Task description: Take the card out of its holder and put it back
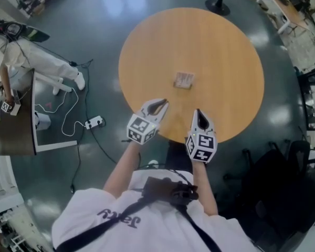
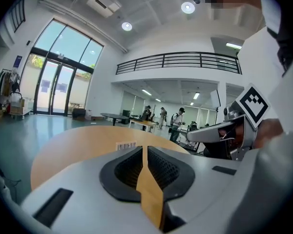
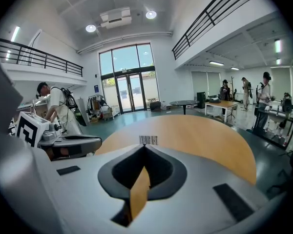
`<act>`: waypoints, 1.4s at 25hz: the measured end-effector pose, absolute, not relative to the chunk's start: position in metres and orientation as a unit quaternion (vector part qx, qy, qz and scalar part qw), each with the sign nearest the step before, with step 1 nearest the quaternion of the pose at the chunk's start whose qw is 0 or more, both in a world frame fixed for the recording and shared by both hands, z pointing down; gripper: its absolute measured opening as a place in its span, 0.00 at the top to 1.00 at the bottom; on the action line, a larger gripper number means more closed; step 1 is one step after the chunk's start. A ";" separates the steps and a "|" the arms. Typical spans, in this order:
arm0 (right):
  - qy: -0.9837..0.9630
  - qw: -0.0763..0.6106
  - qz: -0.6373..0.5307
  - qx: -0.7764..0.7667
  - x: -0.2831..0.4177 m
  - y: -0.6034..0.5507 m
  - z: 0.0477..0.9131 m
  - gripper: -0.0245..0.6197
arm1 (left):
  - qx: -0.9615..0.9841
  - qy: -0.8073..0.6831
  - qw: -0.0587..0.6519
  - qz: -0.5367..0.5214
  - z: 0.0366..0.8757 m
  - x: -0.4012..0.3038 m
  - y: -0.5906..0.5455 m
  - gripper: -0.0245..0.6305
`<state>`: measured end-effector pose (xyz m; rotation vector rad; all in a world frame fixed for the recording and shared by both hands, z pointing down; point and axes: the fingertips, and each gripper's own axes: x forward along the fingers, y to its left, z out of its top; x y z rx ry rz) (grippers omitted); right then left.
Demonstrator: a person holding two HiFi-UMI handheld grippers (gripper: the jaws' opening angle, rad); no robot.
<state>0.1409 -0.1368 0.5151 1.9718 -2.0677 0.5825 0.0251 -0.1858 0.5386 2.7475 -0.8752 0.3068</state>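
A small clear card holder with a card in it stands near the middle of the round wooden table. Both grippers hover over the table's near edge, apart from the holder. My left gripper points toward it from the near left, jaws together and empty. My right gripper is beside it on the right, also shut and empty. In the left gripper view the card's barcode shows just past the closed tips of the left gripper. The right gripper view shows the barcode straight beyond the right gripper.
A person in white sits at a dark desk to the left. A power strip and cable lie on the floor. Dark chairs stand at the right, and a stand base lies beyond the table.
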 end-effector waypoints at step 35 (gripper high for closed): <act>-0.754 0.164 0.250 0.586 0.182 -0.215 0.575 0.94 | 0.947 -0.216 0.120 0.206 0.623 0.024 -0.313 0.49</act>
